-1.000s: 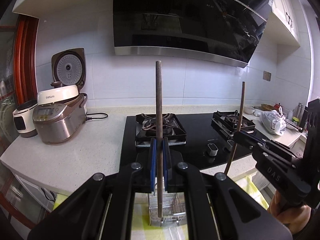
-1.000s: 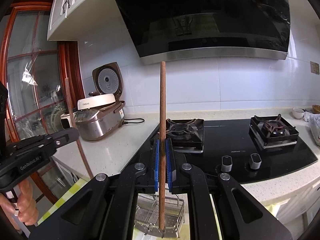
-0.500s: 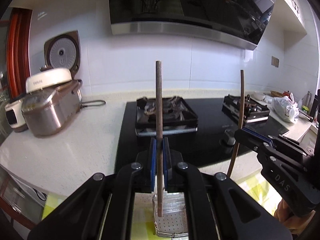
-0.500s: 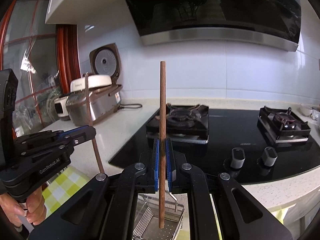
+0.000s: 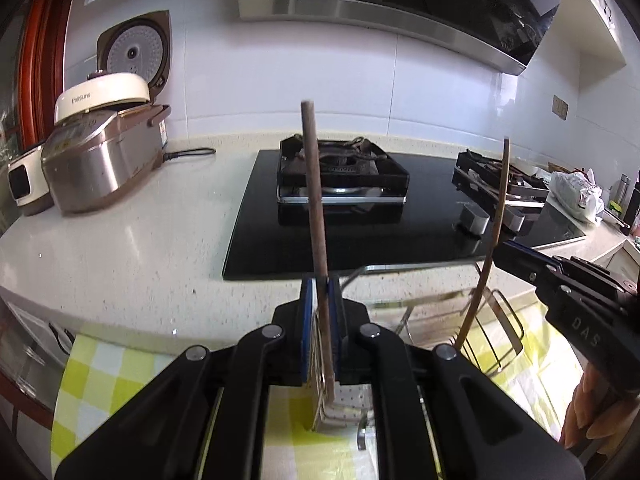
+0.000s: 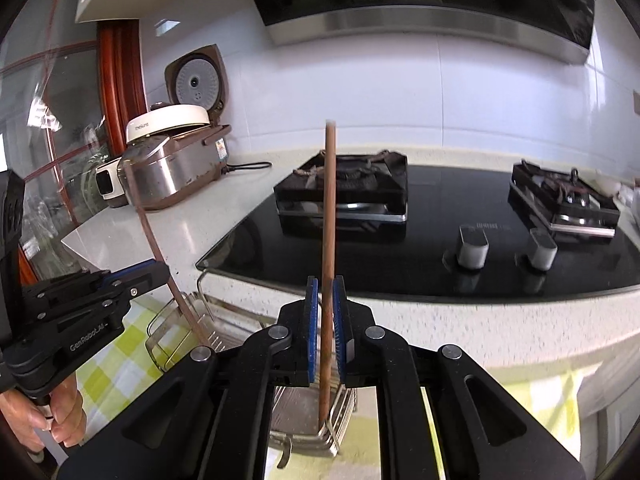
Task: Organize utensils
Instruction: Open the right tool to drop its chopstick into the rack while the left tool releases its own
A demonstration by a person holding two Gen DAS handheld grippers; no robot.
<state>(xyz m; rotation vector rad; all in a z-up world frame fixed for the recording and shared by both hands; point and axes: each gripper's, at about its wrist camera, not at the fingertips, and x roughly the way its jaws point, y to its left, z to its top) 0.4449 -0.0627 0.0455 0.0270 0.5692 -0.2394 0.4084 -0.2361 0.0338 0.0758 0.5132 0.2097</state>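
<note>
My left gripper [image 5: 320,284] has a dark brown chopstick [image 5: 314,184] upright between its blue pads, leaning slightly, and its jaws are starting to open. The stick's lower end reaches into a steel wire utensil basket [image 5: 500,320] below. My right gripper [image 6: 326,280] has a second brown chopstick [image 6: 330,200] between its pads the same way; its jaws are opening too, and this stick's tip is down in the basket [image 6: 332,432]. Each gripper appears in the other's view: the right one [image 5: 500,248] with its chopstick [image 5: 498,208], the left one [image 6: 160,270] with its chopstick [image 6: 148,224].
The basket stands on a yellow checked cloth [image 5: 100,380] below the white counter edge [image 5: 160,288]. A black gas hob [image 5: 340,172] lies straight ahead. A rice cooker [image 5: 100,160] is at the left and a plastic bag [image 5: 576,196] at the far right. A hand [image 6: 60,412] holds the left gripper.
Both grippers have sunk toward the basket, which now shows large beneath them. The counter and hob fill more of each view. The left chopstick now leans slightly between its pads.
</note>
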